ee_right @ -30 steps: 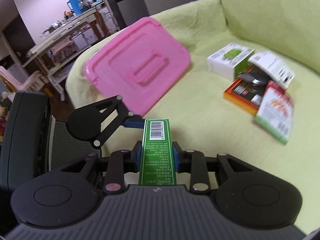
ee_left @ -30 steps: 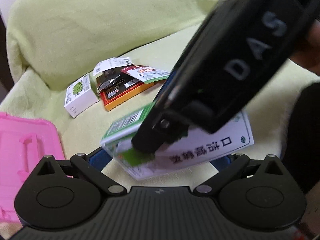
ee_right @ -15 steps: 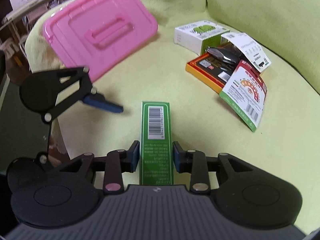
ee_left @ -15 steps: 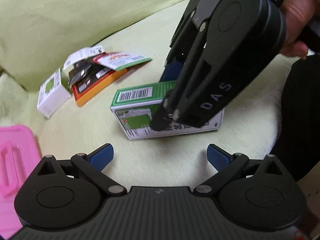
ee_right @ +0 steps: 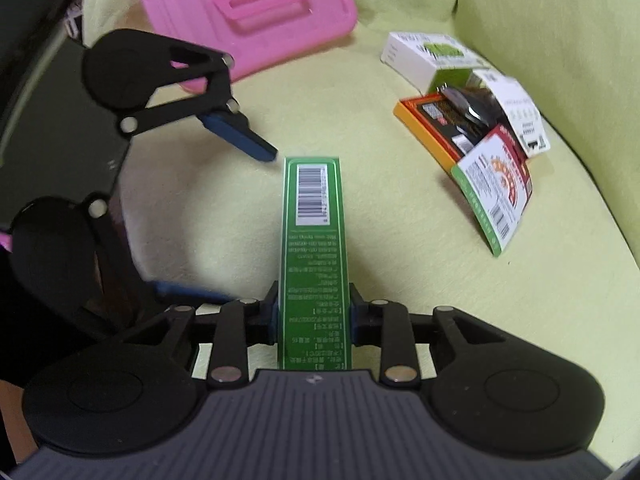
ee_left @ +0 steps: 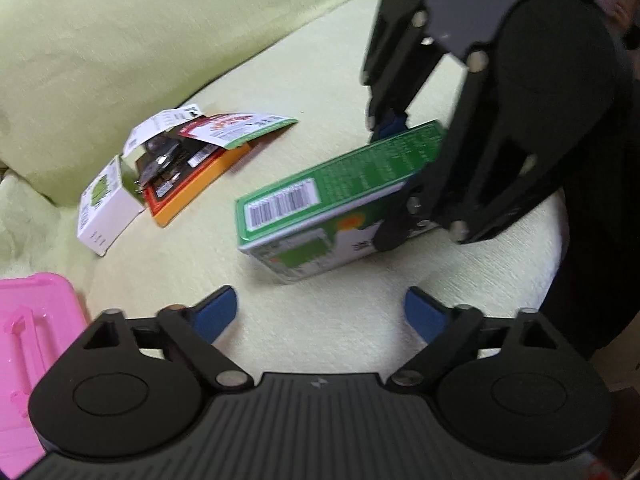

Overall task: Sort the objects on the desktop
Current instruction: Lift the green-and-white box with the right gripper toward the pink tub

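While the green box (ee_right: 313,248) is clamped between the blue pads of the right claw (ee_right: 313,316), its narrow barcoded face is turned upward and its long axis is pointed away along the fingers; in the left wrist view the same box (ee_left: 332,200) is seen standing on its long edge on the yellow-green sofa cushion (ee_left: 328,84), gripped at its right end by the right claw (ee_left: 396,160), though that view is somewhat blurred; the left claw (ee_left: 320,314) is held with its blue pads (ee_left: 214,312) wide apart and nothing between them, near and apart from the box; in the right wrist view the left claw (ee_right: 216,208) is seen at the left, likewise spread; a pink lidded case (ee_right: 248,12) is seen at the far left of the right wrist view, and only its corner (ee_left: 32,344) at the near left of the other; a small pile is seen at the far right: a white and green carton (ee_right: 428,58), an orange-edged pack (ee_right: 436,128) with a dark metallic item on it, a white leaflet (ee_right: 516,112), and a red and green packet (ee_right: 496,192) leaning on the pack.
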`<state>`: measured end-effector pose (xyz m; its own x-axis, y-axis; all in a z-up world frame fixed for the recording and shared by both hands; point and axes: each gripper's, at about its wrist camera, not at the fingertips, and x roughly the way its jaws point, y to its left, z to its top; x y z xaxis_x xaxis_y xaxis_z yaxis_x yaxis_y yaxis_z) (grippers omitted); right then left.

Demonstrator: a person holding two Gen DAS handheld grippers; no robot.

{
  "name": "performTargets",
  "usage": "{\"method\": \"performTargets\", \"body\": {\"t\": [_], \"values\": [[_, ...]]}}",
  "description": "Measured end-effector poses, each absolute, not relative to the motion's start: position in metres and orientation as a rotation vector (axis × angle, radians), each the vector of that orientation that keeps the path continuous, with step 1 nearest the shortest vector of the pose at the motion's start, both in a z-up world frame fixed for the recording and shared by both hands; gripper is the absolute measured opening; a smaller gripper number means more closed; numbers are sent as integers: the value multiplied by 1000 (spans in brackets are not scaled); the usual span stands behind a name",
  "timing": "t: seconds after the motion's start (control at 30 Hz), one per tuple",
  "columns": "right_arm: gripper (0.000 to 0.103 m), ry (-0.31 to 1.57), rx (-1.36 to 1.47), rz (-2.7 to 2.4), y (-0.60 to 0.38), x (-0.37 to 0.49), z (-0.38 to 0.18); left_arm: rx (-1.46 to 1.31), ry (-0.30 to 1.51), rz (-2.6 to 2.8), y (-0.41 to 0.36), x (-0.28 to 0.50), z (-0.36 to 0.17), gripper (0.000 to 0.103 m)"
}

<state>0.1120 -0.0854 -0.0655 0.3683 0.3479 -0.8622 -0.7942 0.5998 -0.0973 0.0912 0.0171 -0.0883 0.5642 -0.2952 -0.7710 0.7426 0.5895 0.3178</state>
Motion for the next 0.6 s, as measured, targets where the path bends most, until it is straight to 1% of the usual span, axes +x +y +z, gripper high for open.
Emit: {"method": "performTargets", "body": {"t": [0.13,0.3,0.4,0.47,0.6], "values": [[26,881,-594,797,-86,97,-54,716,711,-653,21,82,-85,82],[26,833,-718,830,-83,78,-53,888,654,-658,7,68,-85,82],[26,820,-799,830,-82,72,-61,992,633,-718,-8,62,-90,78],[26,813,-848,826,-84,70,-68,1065,617,-754,-18,59,-94,72],[26,767,-963,811,-90,63,-79,1137,586,-802,-31,59,-91,66]]}}
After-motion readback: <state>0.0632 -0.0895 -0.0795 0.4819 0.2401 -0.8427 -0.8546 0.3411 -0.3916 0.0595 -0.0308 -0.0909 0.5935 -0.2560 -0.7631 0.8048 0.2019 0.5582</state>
